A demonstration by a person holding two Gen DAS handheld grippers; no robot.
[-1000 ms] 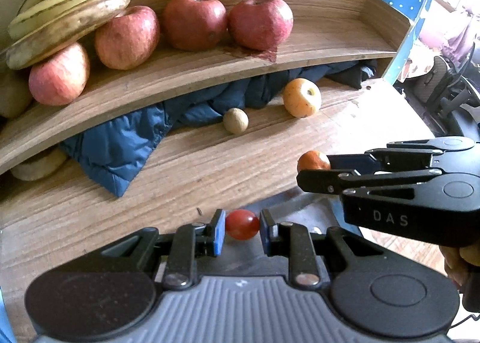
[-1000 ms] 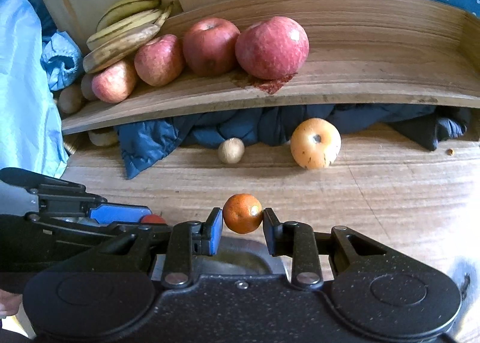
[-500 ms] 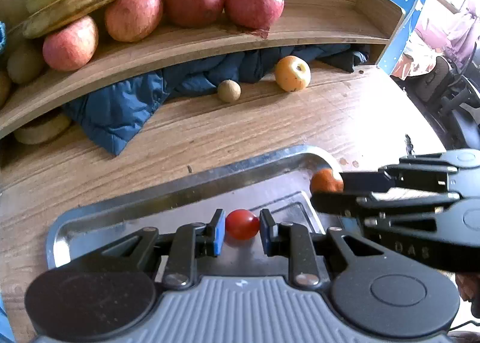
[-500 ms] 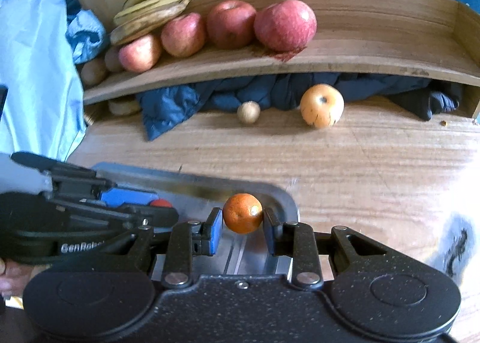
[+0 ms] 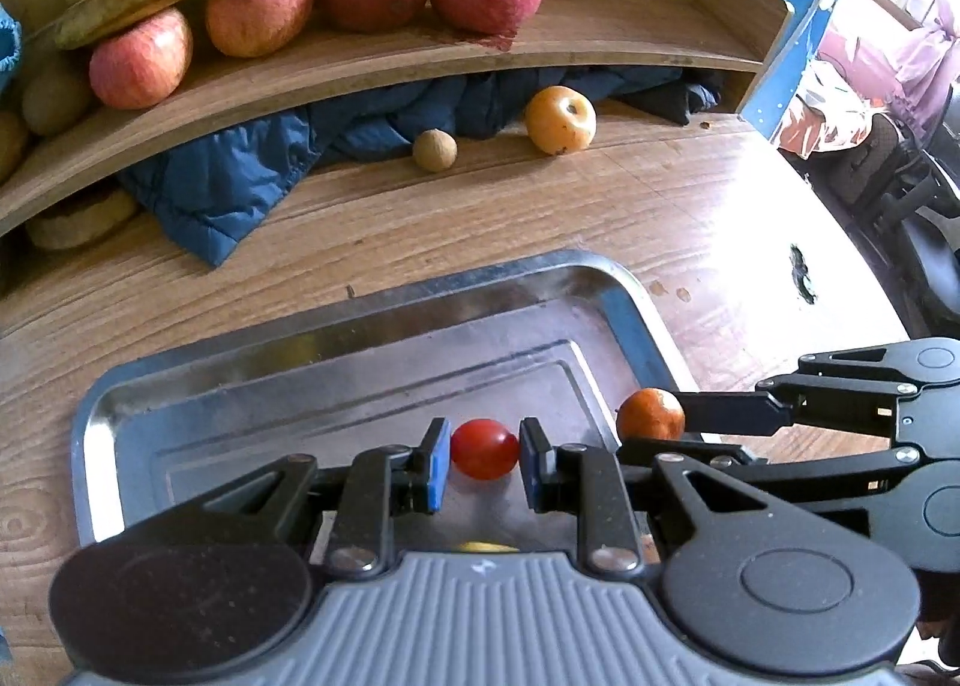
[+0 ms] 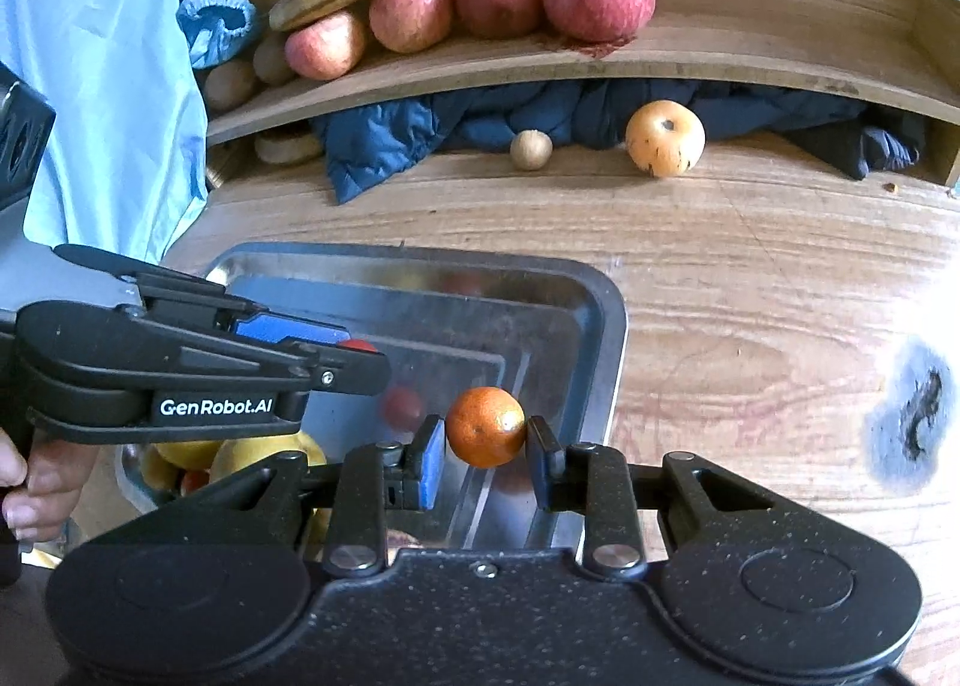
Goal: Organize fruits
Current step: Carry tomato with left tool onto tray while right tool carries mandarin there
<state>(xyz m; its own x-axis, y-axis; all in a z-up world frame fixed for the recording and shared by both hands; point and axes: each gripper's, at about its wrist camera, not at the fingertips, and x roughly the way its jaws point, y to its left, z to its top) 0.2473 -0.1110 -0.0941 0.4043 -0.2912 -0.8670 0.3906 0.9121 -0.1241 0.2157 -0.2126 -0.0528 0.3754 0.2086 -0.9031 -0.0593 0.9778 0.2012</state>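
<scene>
While left gripper [image 5: 485, 461] pinches small red cherry tomato [image 5: 485, 449] and right gripper [image 6: 485, 455] clamps small orange mandarin [image 6: 486, 427], lower both onto shallow steel tray [image 5: 336, 326] beneath before releasing.

My left gripper [image 5: 485, 467]: matt black plastic, blue pads, ribbed grey body. Pinching glossy smooth cherry tomato [image 5: 485, 449]. My right gripper [image 6: 486, 464]: speckled matt black; mandarin [image 6: 486, 426] dimpled, slight sheen. Tray [image 5: 336, 338]: brushed metal, reflective. Table [image 5: 600, 206]: grained wood, semi-gloss. Shelf [image 5: 630, 8]: bare wood. Jacket [image 5: 240, 170]: quilted blue cloth.
</scene>
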